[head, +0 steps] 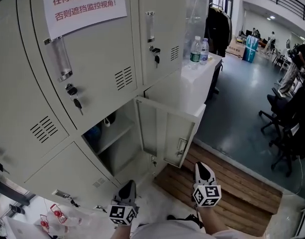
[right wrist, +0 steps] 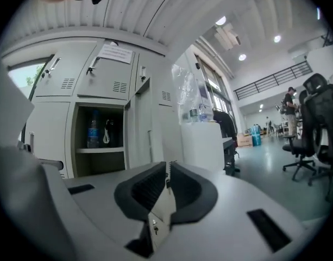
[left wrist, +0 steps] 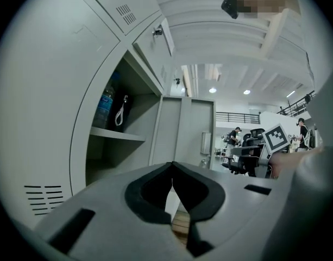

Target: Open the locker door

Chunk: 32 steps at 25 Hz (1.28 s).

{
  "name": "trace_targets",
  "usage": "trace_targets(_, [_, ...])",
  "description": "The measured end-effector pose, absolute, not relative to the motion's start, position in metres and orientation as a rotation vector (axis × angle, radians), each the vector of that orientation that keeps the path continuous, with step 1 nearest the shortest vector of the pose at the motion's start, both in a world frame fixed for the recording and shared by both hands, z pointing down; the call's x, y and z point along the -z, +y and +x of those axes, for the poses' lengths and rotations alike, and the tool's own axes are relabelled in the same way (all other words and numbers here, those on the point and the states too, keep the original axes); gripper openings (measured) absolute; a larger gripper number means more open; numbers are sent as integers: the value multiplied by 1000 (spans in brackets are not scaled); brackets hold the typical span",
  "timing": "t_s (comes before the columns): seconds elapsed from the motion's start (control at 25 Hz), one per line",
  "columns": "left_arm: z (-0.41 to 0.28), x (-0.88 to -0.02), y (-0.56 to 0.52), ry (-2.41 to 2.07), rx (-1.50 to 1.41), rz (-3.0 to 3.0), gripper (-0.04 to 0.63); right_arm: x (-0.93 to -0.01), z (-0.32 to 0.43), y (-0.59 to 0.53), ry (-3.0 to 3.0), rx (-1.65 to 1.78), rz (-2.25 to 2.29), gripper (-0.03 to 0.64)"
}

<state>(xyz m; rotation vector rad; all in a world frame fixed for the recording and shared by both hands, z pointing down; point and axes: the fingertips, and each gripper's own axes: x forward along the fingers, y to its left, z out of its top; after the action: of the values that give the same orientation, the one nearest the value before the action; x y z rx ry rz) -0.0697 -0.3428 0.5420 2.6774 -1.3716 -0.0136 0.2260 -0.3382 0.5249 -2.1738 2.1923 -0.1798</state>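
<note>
The grey locker bank fills the left of the head view. One lower door [head: 164, 133] stands swung open towards me, with its handle [head: 181, 146] on the outer face. Inside the compartment [head: 110, 136] there is a shelf with a blue bottle [left wrist: 104, 105] and a dark item with a loop on it. My left gripper [head: 128, 185] is low in front of the locker, shut and empty. Shut with nothing in it as well, my right gripper [head: 203, 167] is a little right of the open door and apart from it. The open door [left wrist: 188, 129] also shows in the left gripper view, and the door [right wrist: 147, 137] again in the right gripper view.
Two water bottles [head: 198, 50] stand on a white cabinet right of the lockers. A wooden platform [head: 227, 193] lies under my right gripper. Office chairs [head: 286, 133] stand at the far right. Keys [head: 75, 98] hang in the upper doors, below a paper notice [head: 85, 4].
</note>
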Motion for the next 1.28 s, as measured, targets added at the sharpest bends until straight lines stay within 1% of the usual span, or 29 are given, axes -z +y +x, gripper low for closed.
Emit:
trace_targets(0.08, [-62, -542, -343, -1346, 9, 2692, 9, -525, 231, -332, 2182, 167, -2190, 23])
trace_targets(0.28, [-49, -542, -341, -1303, -1, 2717, 9, -529, 235, -319, 2164, 181, -2206, 18])
trace_targets(0.52, [-50, -541, -336, -1314, -5, 2714, 9, -532, 223, -314, 2210, 193, -2174, 18])
trace_targets(1.04, [-101, -540, -328, -1518, 29, 2606, 9, -540, 118, -324, 2541, 160, -1841, 15])
trace_targets(1.28, [-116, -540, -321, -1596, 7, 2587, 9, -544, 86, -323, 2642, 145, -1716, 14])
